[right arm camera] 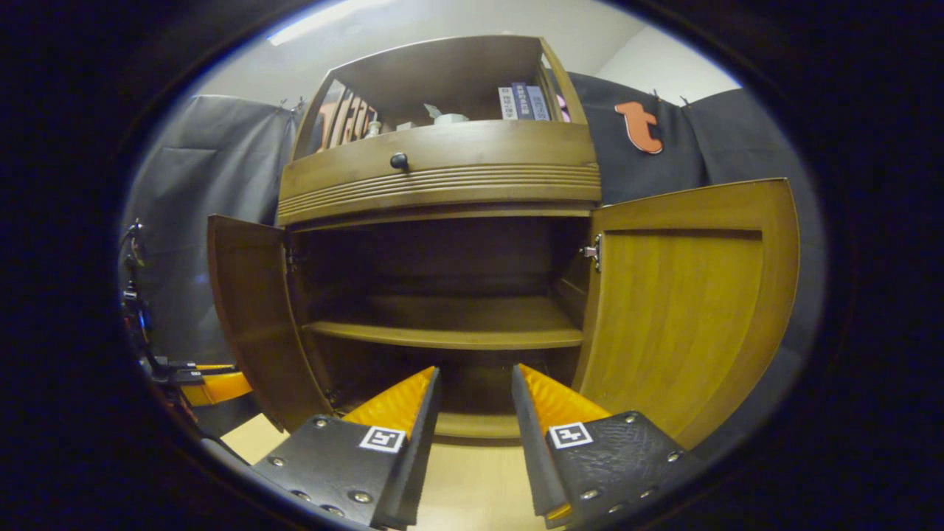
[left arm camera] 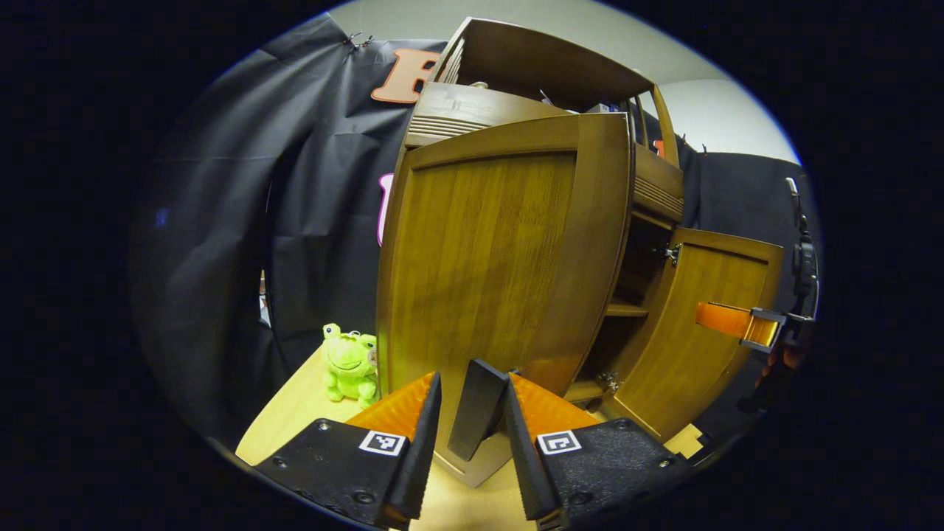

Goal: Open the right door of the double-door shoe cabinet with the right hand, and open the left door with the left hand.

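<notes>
Now left door edge between left claw fingers.

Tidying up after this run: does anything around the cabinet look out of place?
Only a green plush frog sitting on the table beside the open left door. The cabinet and right door look undamaged.

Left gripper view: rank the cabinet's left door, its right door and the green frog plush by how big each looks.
1. left door, largest, though it is nearest the camera, which inflates it.
2. right door, seen at an angle and farther off.
3. green frog plush, plainly smallest.
</notes>
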A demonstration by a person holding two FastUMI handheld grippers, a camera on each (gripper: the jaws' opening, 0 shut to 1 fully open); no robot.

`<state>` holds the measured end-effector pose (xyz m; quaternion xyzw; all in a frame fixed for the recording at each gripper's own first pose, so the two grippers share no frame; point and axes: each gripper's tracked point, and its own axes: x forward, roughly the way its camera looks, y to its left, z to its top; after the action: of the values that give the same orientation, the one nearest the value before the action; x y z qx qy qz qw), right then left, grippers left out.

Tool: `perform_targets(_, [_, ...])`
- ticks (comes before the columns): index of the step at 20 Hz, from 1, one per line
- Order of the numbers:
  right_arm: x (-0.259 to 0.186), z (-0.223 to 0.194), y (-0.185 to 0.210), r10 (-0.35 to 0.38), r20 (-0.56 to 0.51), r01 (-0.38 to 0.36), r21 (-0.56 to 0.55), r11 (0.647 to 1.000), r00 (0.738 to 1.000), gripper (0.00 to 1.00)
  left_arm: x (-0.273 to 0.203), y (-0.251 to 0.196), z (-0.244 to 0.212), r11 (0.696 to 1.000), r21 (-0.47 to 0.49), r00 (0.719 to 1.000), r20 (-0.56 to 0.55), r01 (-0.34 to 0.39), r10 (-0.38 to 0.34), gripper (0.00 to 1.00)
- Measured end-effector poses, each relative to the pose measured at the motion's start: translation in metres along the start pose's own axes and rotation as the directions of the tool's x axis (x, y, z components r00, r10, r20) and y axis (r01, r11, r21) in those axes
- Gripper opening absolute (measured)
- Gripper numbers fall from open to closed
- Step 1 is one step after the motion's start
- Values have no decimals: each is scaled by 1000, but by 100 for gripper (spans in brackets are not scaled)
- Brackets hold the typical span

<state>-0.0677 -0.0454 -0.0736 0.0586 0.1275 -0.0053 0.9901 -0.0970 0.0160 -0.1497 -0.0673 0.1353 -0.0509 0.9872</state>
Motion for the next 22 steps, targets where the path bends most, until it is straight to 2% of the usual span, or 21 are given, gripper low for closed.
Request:
perform_targets(4, [6,-2,12,29,-10,-30,-5,1000,1000,57,-5,15,0,999,16,999,2,-38,38,65])
perform_targets(5, [7,-2,15,37,-13,-37,-6,999,999,56,-7,19,1,999,16,999,1,-49,49,73])
perform_targets(8, [11,-3,23,57,-18,-58,-6,998,998,57,-14,29,0,998,14,998,-2,-66,66,87])
perform_targets(16, [17,-8,47,113,-30,-113,-4,994,993,56,-33,59,2,987,56,989,-6,-148,149,86])
perform_targets(22, [20,-12,57,140,-40,-140,3,990,989,56,-48,85,2,971,59,973,-9,-231,232,82])
